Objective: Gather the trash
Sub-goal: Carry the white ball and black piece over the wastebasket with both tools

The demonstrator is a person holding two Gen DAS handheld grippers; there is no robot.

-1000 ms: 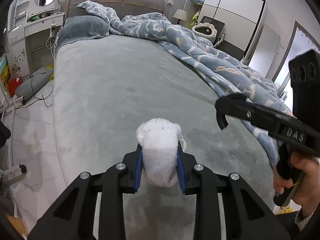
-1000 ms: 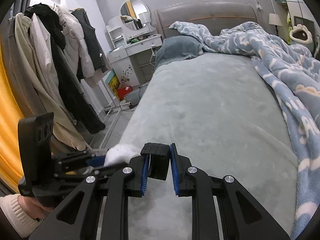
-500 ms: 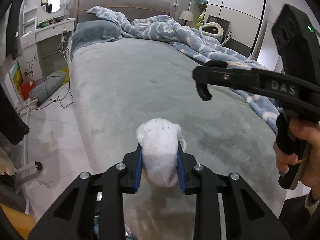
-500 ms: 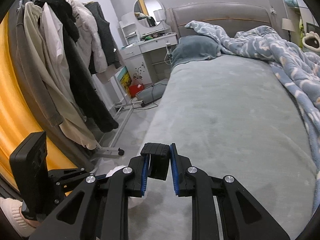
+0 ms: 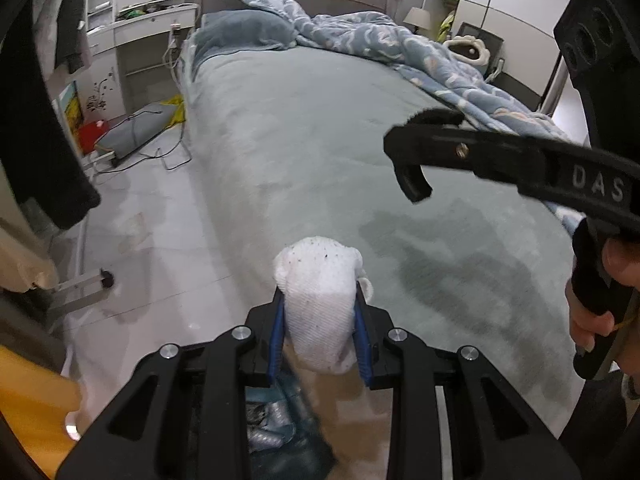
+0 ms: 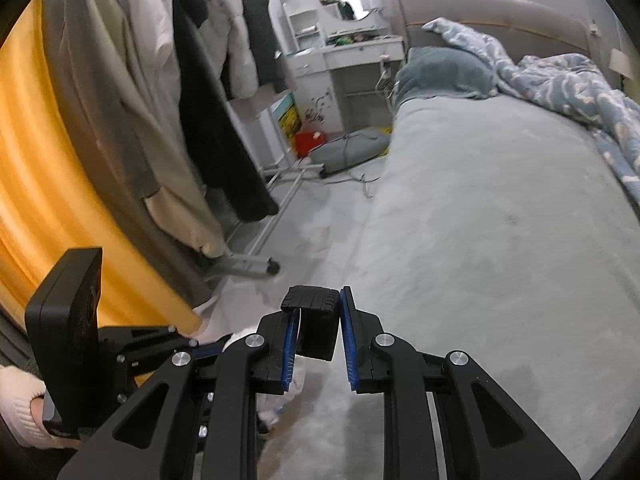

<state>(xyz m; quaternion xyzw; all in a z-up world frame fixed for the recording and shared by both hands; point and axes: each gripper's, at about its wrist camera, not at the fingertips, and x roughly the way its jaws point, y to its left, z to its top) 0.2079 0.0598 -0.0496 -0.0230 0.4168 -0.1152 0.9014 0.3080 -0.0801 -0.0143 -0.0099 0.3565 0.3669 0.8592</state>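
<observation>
Fingers: left gripper [image 5: 320, 334] still clamped on the white sock [image 5: 320, 308], blue pads [image 5: 277, 332] pressing both sides; right gripper [image 6: 318, 340] still clamped on a small black block [image 6: 316, 326], pinched between its pads.
Bed [image 5: 320, 140]: a second ago it filled the space ahead of the left fingers; now it sits ahead and to their right.
Floor [image 5: 152, 248]: now directly ahead-left of the left fingers, far more of it showing than before.
Clothes rack [image 6: 180, 100]: now fills the space left of the right fingers, closer than earlier.
Right gripper from the left view [image 5: 408, 160]: was level with the left fingertips' right side; now higher and further ahead.
Bag [image 5: 280, 432]: blurred bluish contents now under the left fingers, not seen a second ago.
Sock: same spot between the left fingers, toe bulging past the tips, over the bed edge.
</observation>
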